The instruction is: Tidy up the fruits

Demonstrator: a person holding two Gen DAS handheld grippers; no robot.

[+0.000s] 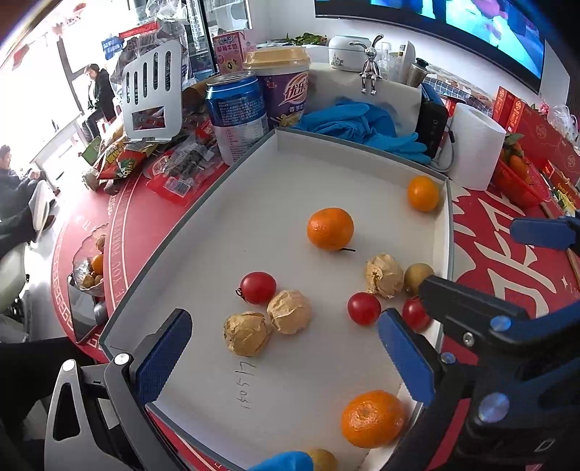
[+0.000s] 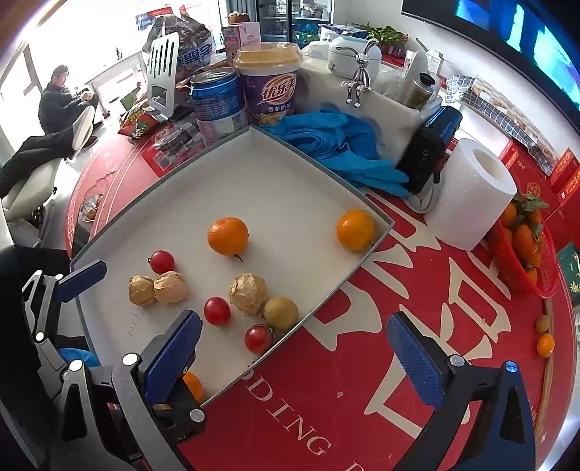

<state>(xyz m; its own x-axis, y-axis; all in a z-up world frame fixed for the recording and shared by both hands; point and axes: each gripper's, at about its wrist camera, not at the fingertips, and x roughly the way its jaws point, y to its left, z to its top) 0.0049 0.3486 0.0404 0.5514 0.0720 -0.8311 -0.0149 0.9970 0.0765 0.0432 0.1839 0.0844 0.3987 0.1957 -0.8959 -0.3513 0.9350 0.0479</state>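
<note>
While both claws, left gripper and right gripper, are held wide and empty, oranges, cherry tomatoes and husked fruits are seen scattered, unsorted, across the white tray; sorting seems barely begun.

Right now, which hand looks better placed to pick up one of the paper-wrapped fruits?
Left, probably. The left gripper is open above the tray, two wrapped fruits between its fingers; the right gripper straddles the tray edge.

Bright windows far left of the fingers, seated man there, white wall ahead, dark screen upper right
</note>
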